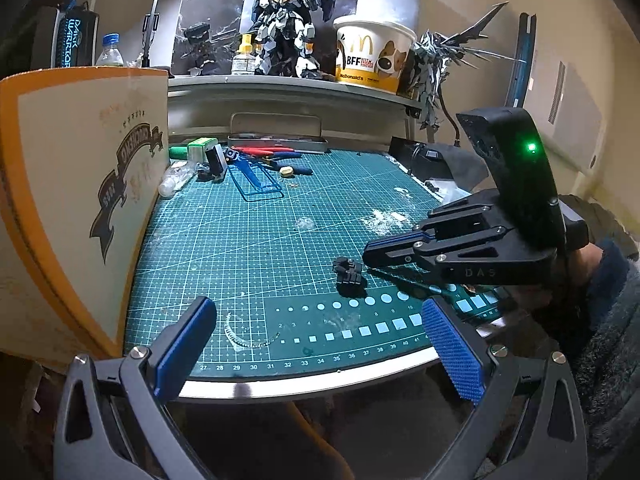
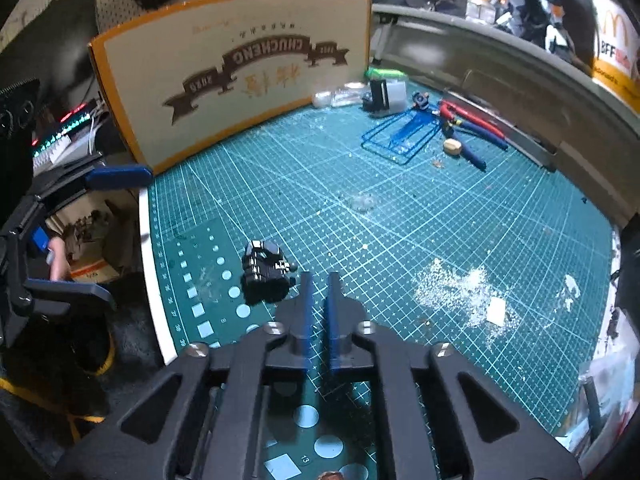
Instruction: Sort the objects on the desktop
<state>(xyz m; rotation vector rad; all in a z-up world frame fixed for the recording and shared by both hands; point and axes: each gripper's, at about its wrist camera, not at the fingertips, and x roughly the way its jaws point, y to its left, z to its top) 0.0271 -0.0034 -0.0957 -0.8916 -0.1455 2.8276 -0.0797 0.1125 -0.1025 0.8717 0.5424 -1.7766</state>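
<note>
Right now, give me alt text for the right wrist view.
The right gripper, nearly shut and empty, sits over a green cutting mat just right of a small black part. A cream box stands behind; blue and red tools lie far right.

- The paper bucket (image 1: 374,54) on my shelf reads "BFF" and "McDonald's".
- The orange-edged box (image 2: 240,76) says "CHUCHENG".
- My right gripper (image 1: 370,254) bears "DAS".
- The black can (image 1: 74,40) reads "DARK WARRIOR".
</note>
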